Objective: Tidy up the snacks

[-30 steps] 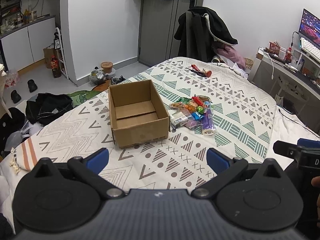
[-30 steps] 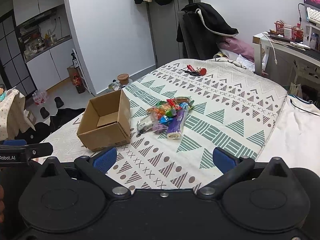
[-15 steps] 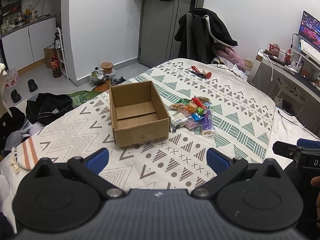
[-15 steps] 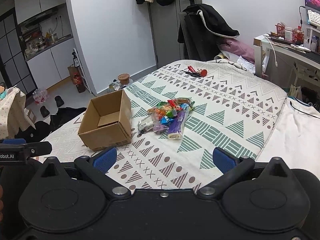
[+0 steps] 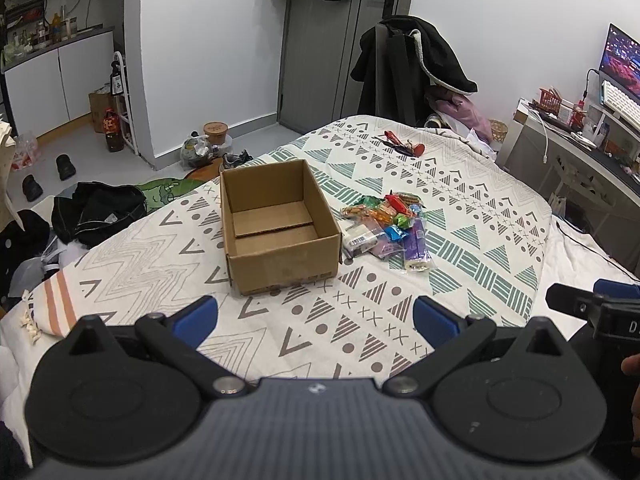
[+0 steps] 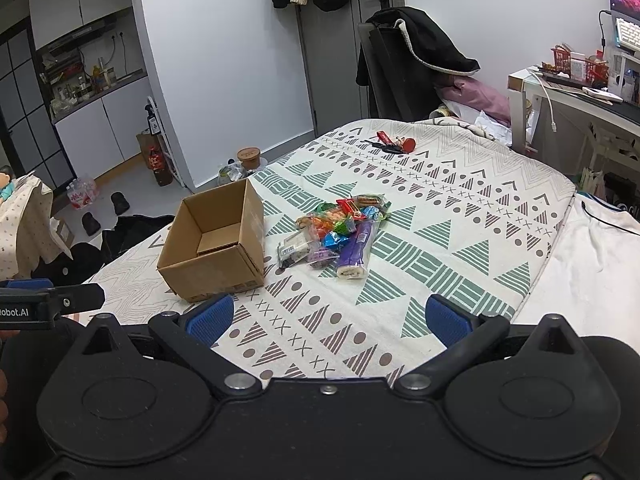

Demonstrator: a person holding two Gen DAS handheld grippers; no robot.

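An open cardboard box (image 5: 276,228) (image 6: 216,240) stands empty on the patterned bedspread (image 5: 460,240). Right of it lies a pile of several wrapped snacks (image 5: 384,224) (image 6: 332,232), with a purple packet (image 5: 416,244) (image 6: 356,248) at its near right side. My left gripper (image 5: 316,316) hovers open over the near part of the bed, well short of the box. My right gripper (image 6: 328,316) is also open and empty, short of the pile. Each gripper shows at the edge of the other's view.
Red and black small items (image 5: 400,144) lie at the far end of the bed. A chair draped with a dark coat (image 5: 412,68) stands behind it. A desk with a monitor (image 5: 580,128) is at the right. Clothes and shoes (image 5: 96,208) litter the floor at the left.
Both views have shifted very slightly; the box and snacks sit a touch lower and closer. Nothing was grasped or released.
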